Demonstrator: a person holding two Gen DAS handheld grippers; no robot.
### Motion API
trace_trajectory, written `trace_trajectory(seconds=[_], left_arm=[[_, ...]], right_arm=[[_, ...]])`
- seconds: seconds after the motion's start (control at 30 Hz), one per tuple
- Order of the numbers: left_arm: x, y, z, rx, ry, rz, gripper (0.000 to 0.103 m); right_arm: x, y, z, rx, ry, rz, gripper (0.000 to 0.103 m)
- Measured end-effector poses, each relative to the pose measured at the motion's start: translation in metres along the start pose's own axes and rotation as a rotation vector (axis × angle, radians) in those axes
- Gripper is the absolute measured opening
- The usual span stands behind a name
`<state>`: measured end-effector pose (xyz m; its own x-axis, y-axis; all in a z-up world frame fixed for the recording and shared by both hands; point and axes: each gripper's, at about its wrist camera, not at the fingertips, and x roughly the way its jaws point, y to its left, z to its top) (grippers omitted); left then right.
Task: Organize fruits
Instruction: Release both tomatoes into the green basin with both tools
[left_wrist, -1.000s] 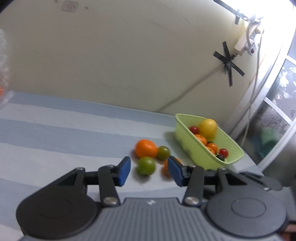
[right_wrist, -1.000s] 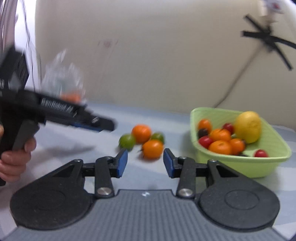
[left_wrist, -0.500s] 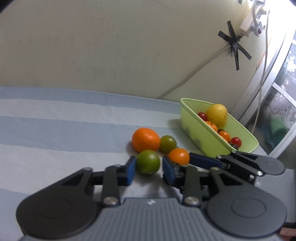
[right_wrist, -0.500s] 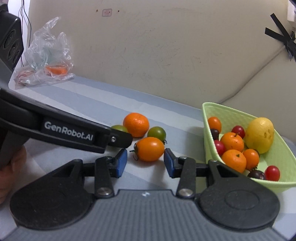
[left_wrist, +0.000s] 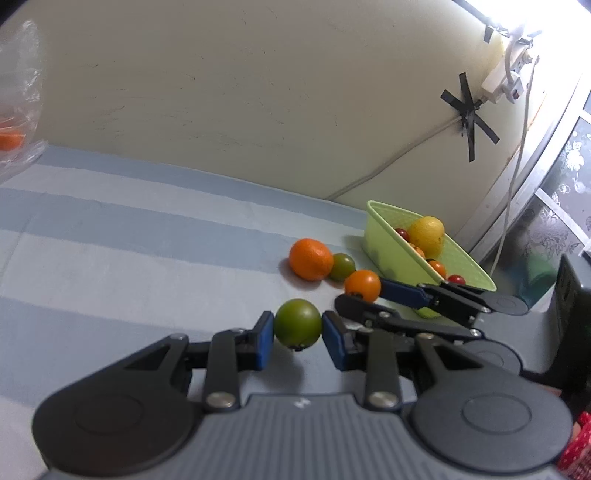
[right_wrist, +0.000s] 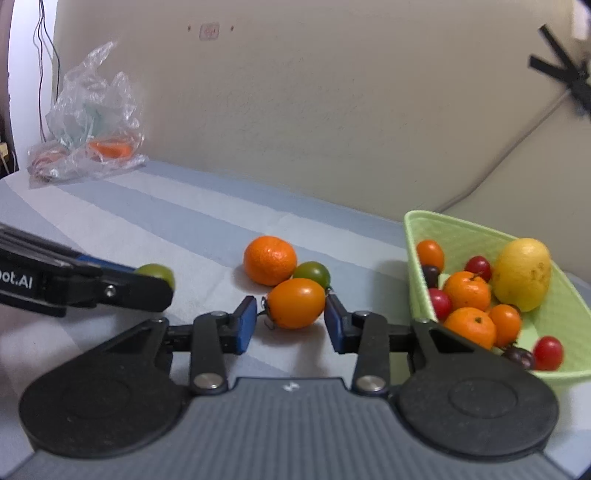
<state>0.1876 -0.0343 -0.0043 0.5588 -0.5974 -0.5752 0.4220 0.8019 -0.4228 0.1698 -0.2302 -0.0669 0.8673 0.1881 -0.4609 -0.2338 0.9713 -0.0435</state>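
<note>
My left gripper (left_wrist: 297, 338) is shut on a green tomato (left_wrist: 297, 327) and holds it off the striped cloth; the tomato also shows in the right wrist view (right_wrist: 157, 272). My right gripper (right_wrist: 291, 320) straddles an orange tomato (right_wrist: 295, 302) lying on the cloth; the left pad stands slightly apart from it, so the jaws are open. A tangerine (right_wrist: 269, 260) and a small green tomato (right_wrist: 313, 272) lie just behind it. The light-green basket (right_wrist: 415, 236) at the right holds a lemon (right_wrist: 521, 273), tangerines and cherry tomatoes.
A crumpled clear plastic bag (right_wrist: 90, 122) with something orange inside lies at the far left by the wall. A cable (left_wrist: 384, 168) runs along the wall to a taped power strip (left_wrist: 506, 75). A window frame borders the right side.
My left gripper closed on the green tomato and lifted it clear of the cloth. My right gripper moved in around the orange tomato and stayed open.
</note>
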Motion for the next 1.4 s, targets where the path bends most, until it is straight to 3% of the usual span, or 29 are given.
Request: trace_trajectory(seconds=[0.2, 0.5, 0.9, 0.97, 1.13, 1.3, 1.4], left_arm=[[-0.006, -0.025, -0.014, 0.049, 0.02, -0.032, 0.029], [0.0, -0.08, -0.039, 0.173, 0.082, -0.09, 0.029], [0.003, -0.102, -0.055, 0.263, 0.088, -0.037, 0.033], [0.003, -0.105, -0.055, 0.276, 0.087, -0.035, 0.029], [0.009, -0.115, -0.033, 0.278, 0.086, -0.072, 0.029], [0.021, -0.144, 0.014, 0.331, -0.013, -0.098, 0.029], [0.048, -0.158, 0.037, 0.334, -0.034, -0.106, 0.029]], right_arm=[[-0.046, 0.0, -0.024, 0.028, -0.023, 0.04, 0.043], [-0.109, -0.027, -0.07, 0.16, -0.009, 0.003, 0.043], [-0.119, -0.024, -0.091, 0.174, -0.012, -0.023, 0.045], [-0.119, -0.025, -0.092, 0.175, -0.014, -0.019, 0.044], [-0.124, -0.035, -0.085, 0.193, -0.065, -0.04, 0.043], [-0.124, -0.076, -0.055, 0.257, -0.195, -0.116, 0.043], [-0.109, -0.104, -0.037, 0.284, -0.224, -0.16, 0.043]])
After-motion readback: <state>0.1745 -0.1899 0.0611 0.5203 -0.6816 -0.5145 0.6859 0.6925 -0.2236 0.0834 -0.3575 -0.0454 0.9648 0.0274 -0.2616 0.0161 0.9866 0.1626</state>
